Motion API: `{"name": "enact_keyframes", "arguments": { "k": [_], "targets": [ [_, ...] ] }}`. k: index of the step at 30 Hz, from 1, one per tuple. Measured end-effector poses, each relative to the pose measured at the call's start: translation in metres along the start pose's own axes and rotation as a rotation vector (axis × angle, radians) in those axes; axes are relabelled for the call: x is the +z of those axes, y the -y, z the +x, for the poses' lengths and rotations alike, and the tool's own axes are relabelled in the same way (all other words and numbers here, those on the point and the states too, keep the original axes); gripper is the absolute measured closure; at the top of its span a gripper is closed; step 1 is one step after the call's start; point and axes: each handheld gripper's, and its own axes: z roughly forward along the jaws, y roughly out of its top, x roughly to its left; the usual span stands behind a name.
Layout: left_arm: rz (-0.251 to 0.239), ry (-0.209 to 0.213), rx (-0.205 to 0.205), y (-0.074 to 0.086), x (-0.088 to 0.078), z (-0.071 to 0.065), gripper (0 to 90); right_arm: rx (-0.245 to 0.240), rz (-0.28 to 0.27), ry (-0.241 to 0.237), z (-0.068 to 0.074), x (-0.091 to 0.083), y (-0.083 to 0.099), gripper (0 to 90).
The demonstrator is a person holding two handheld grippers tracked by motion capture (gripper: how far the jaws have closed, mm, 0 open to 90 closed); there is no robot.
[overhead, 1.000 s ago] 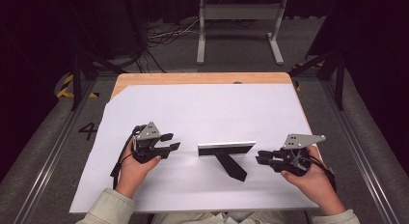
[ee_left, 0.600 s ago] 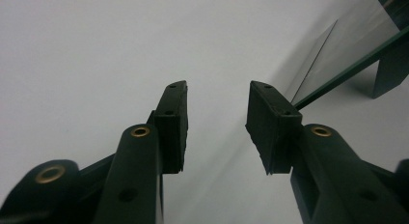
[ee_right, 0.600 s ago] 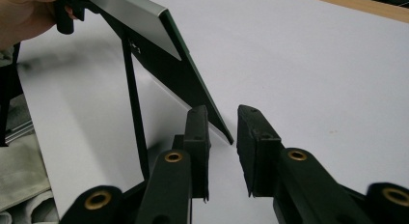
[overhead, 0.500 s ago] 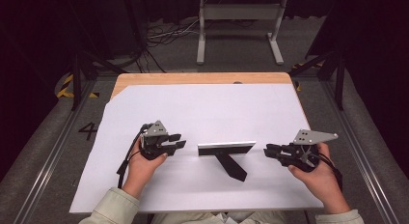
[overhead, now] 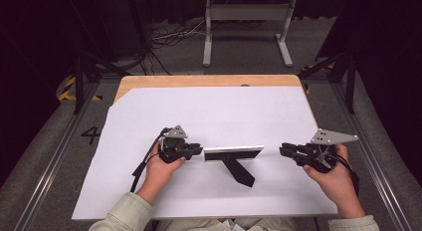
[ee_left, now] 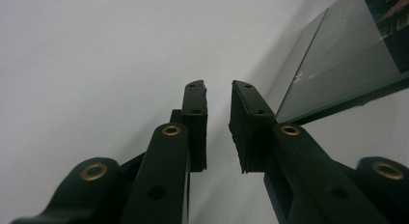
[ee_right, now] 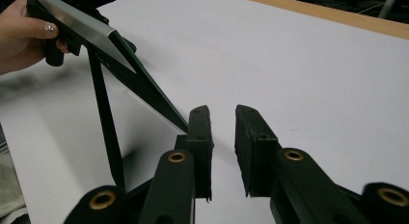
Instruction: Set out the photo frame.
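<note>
frame: glass-fronted black picture frame (overhead: 233, 153) upright on stand, ungrasped | left gripper (overhead: 197, 151) at its left end, jaws just narrowing, empty | right gripper (overhead: 283, 150) apart, narrow, empty | grasp pending

Looked forward and down from above the person's edge of the table (overhead: 149, 81), far enough back to take in the whole white sheet (overhead: 209, 111), both forearms and the dark floor beyond. Rode low on the left gripper (overhead: 191, 150), close to the sheet, aimed along its own jaws past the near end of the standing glass frame (ee_left: 337, 55). Rode on the right gripper (overhead: 287, 151) likewise, facing across the sheet (ee_right: 313, 55) toward the wooden table edge (ee_right: 337, 14). Shared the frame (ee_right: 96, 33) among all three; caught the left hand (ee_right: 24, 35) again from the right gripper view.
</note>
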Motion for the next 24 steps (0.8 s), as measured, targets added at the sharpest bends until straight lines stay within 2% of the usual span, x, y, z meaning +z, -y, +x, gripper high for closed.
{"name": "enact_keyframes", "arguments": {
  "k": [10,11,15,20,24],
  "targets": [
    [0.05,0.016,0.05,-0.003,0.021,-0.006,74.2,0.011,-0.008,-0.009,-0.001,-0.002,0.0,76.0],
    [0.052,0.019,0.061,-0.002,0.022,-0.006,74.8,0.011,-0.008,-0.01,-0.001,-0.002,0.0,76.0],
    [0.059,0.034,0.06,-0.001,0.024,-0.004,77.0,0.021,-0.007,-0.025,-0.001,-0.002,0.0,76.0],
    [0.075,0.051,0.085,-0.001,0.027,-0.006,86.5,0.027,-0.013,-0.036,0.0,-0.002,-0.001,76.2],
    [0.082,0.071,0.072,0.0,0.026,-0.006,88.3,0.033,-0.021,-0.041,-0.001,-0.003,-0.001,76.3]
  ]
}}
